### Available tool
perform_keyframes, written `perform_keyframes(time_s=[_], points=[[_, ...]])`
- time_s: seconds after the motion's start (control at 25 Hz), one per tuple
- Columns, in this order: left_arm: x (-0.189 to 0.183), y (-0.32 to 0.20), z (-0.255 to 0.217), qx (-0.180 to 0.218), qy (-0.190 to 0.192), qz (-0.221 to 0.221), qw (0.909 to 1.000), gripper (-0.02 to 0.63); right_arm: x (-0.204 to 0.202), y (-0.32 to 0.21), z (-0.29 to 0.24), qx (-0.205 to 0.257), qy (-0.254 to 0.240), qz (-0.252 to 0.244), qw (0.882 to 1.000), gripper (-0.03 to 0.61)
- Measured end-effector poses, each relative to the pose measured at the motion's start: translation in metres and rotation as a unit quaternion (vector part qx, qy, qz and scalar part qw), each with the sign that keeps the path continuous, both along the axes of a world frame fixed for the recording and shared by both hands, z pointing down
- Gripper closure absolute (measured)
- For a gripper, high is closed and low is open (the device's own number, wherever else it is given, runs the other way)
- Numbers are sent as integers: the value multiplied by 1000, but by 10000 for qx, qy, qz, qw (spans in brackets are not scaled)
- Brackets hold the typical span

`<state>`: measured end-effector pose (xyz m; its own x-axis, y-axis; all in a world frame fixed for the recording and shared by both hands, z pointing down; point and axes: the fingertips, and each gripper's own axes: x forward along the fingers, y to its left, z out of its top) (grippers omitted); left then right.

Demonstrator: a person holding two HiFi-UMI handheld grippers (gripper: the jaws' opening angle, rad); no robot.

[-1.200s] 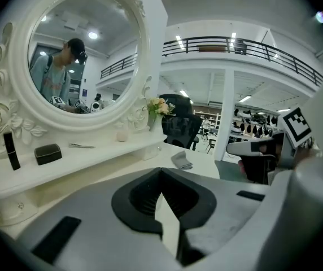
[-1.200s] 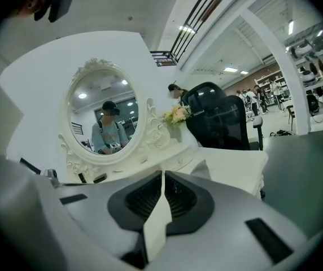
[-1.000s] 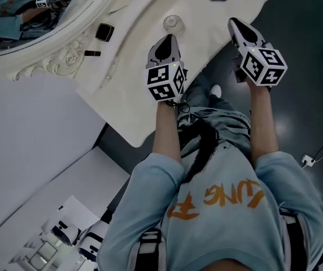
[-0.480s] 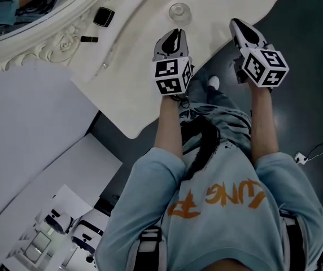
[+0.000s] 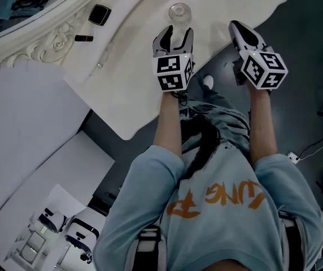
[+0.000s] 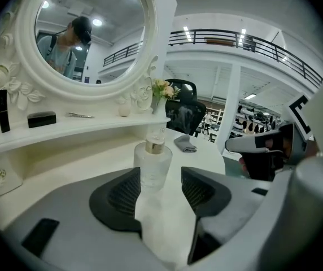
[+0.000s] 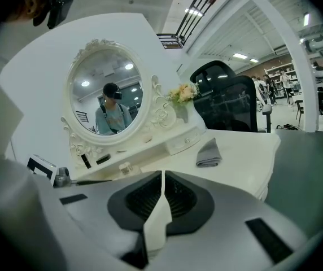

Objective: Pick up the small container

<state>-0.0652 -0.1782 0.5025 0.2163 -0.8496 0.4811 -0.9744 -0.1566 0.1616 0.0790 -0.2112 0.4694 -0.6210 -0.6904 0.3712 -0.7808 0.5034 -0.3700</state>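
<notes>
Left claw (image 6: 160, 180), jaws well apart, nothing held. The container (image 6: 153, 165), a small clear bottle with a gold collar and a clear stopper, stands upright on the table (image 6: 88, 165) just ahead of the gap and in line with it, slightly nearer the left-hand jaw; no contact shows. In the head view the same claw (image 5: 176, 34) lies low over the table (image 5: 133, 66) with the container (image 5: 179, 11) just beyond its tips. Right claw (image 7: 161, 199), jaws pressed together, nothing between them; in the head view it (image 5: 238, 26) hangs near the table's edge, beside the left claw and apart from it. A folded grey cloth (image 6: 185, 144) lies on the table behind the container, near the far edge (image 7: 209, 153). A raised shelf (image 6: 94, 130) runs along the back and carries a black case (image 6: 41, 119), an upright black tube (image 6: 3, 110) and a thin metal tool (image 6: 81, 116). Above the shelf stands an oval mirror (image 6: 88, 33) in an ornate white frame, with flowers (image 6: 162, 88) at its right side. A black chair (image 7: 229, 103) stands behind the table.
</notes>
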Motion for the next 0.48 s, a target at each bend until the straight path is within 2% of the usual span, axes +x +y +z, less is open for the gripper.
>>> perform_keyframes(time_s=[0.24,0.48], points=[[-5,-13,4,39,13,-96,9999,317,-2,-6,6,-56,109,-56,9999,543],[-6,-27,7,77,85,-107,9999,293,-3,-16,9,-105,200,-67,9997,543]])
